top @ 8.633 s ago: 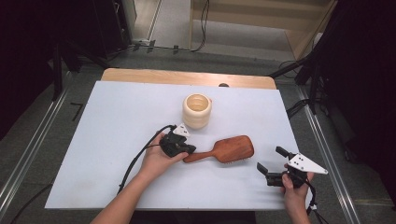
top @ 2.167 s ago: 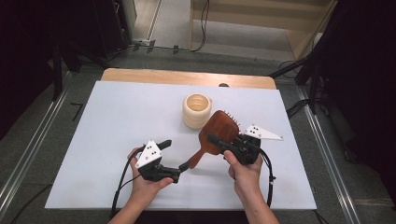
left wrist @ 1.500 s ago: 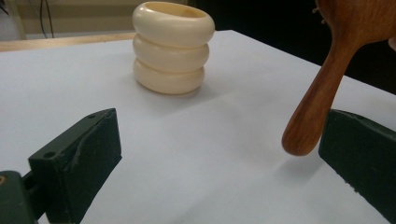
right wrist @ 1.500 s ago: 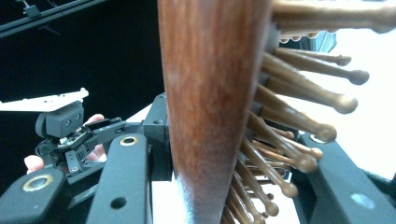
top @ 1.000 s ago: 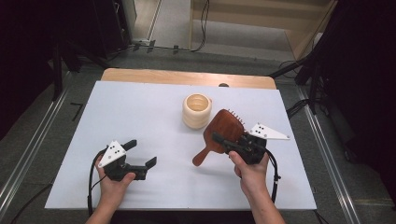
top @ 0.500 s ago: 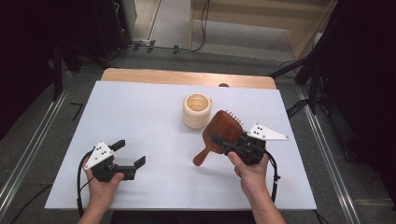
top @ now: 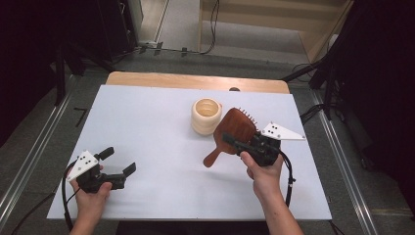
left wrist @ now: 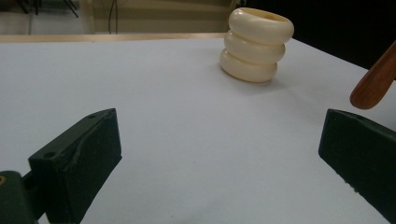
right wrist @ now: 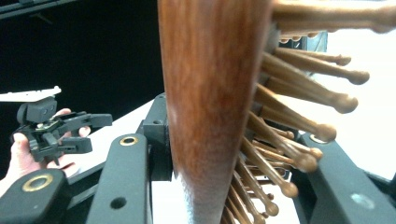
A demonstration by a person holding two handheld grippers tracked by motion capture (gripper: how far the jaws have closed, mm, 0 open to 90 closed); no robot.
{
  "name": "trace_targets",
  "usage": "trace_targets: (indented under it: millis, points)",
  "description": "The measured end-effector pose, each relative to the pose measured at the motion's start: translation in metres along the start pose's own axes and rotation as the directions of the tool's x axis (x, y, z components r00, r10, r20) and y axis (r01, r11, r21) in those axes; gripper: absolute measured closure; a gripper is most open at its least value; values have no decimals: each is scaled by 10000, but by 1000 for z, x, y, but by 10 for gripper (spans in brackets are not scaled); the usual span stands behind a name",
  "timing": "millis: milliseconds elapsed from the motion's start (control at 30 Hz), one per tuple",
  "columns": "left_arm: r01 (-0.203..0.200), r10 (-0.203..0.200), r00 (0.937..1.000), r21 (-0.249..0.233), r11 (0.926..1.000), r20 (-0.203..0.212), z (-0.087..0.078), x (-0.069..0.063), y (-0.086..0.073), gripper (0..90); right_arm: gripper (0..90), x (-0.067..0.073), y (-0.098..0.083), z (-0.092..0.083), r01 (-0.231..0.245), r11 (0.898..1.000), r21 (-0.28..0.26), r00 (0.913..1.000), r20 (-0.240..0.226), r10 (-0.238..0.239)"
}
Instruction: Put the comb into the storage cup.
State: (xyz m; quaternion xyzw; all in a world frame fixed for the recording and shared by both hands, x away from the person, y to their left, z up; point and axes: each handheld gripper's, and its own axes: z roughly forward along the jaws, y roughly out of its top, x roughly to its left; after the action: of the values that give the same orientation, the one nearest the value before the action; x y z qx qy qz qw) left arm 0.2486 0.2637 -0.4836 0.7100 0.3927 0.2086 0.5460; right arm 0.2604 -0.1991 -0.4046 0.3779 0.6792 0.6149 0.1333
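A brown wooden hairbrush point(top: 236, 128) is held tilted above the white table, bristles to the right and its handle pointing down-left. My right gripper point(top: 233, 140) is shut on the brush head; in the right gripper view the brush point(right wrist: 212, 93) stands between the two jaws, its wooden pins against the right one. My left gripper point(top: 119, 160) hangs open near the table's front left corner with nothing between its jaws point(left wrist: 219, 140). A cream ribbed cup point(top: 206, 116) stands just left of the brush head, and the left gripper view has the cup point(left wrist: 258, 44) far ahead.
The white tabletop point(top: 147, 122) has a wooden strip point(top: 195, 81) along its far edge. Dark floor, metal rails and cables surround the table. The tip of the brush handle point(left wrist: 376, 79) shows at the right of the left gripper view.
My left gripper has moved left and toward the front edge, away from the brush, still open. The right gripper and the brush have stayed in place.
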Motion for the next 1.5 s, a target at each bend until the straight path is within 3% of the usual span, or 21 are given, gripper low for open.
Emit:
trace_targets:
  millis: [167,367,667,1067,1200,1500]
  points:
    - [-297,298,9995,36,9996,-74,-8,1,-2,0,533,-1,7,2,138,9999,-99,9999,49,-137]
    - [-228,228,9995,-6,9997,-213,-17,8,-7,0,533,-4,16,6,204,9998,-81,9997,147,-203]
    - [-518,521,9984,155,9985,-229,-13,4,-11,0,533,-4,30,10,378,9993,-78,9990,249,-376]
    - [-327,327,9992,14,9995,-245,-15,6,-12,0,533,-6,47,21,568,9983,-159,9978,348,-562]
    - [-294,294,9992,32,9996,-257,-15,7,-12,0,533,-7,53,24,800,9967,-137,9951,587,-791]
    - [-240,241,9994,45,9997,-233,-15,8,-12,0,533,-12,67,26,777,9966,-280,9948,686,-756]
